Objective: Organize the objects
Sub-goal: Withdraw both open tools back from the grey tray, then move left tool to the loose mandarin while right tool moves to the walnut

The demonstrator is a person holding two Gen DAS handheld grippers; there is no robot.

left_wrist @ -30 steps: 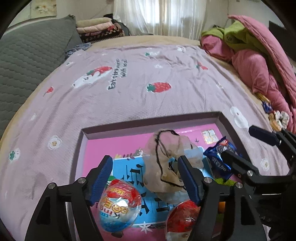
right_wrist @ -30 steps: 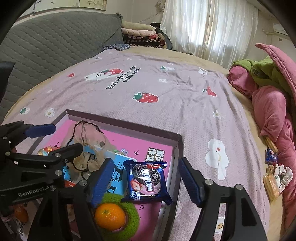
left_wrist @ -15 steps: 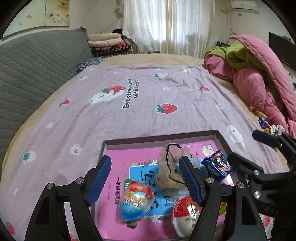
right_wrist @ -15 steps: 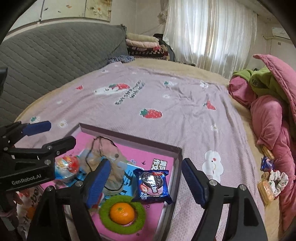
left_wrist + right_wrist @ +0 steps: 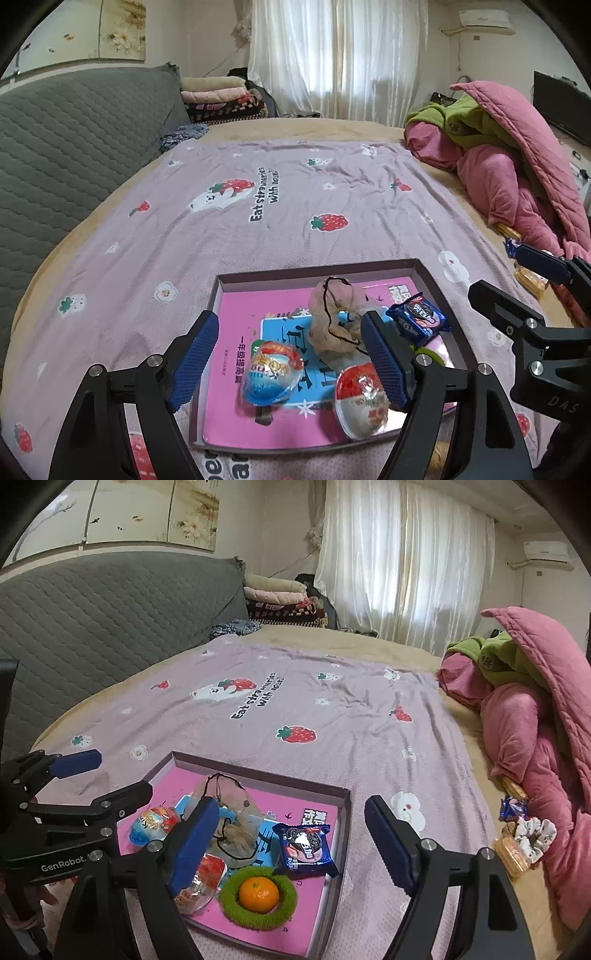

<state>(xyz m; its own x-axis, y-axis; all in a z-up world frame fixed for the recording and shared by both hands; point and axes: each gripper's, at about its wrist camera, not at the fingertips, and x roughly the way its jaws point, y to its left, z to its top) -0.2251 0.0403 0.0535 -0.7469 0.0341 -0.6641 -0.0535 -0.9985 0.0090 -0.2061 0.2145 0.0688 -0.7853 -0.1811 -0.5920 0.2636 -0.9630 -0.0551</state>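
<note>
I see the shallow dark-rimmed box with pink printed floor on the lilac strawberry-print bedsheet, and most of the things are already inside it. Still outside, near the pink quilt at the right edge of the bed, lie a few small items: a blue snack wrapper, a floral fabric scrunchie and some clear-wrapped biscuits.

I judge these as the next things to bring. They look light. The scrunchie is soft and will squash, so any place on its ring is good to hold. The biscuits are probably brittle (a gentle pinch across the flat pack is better), and the foil wrapper may slip, so I would take it by the body and not by the crimped edge.

Inside the box are two foil-wrapped egg-shaped sweets, a beige mesh drawstring pouch, a blue cookie packet and an orange mandarin which sits in a green fuzzy ring.

The left gripper hangs above the box with its blue fingers spread wide. It holds nothing and touches nothing. The right gripper is also wide apart and empty, above the right rim of the box, well apart from the loose items.
</note>
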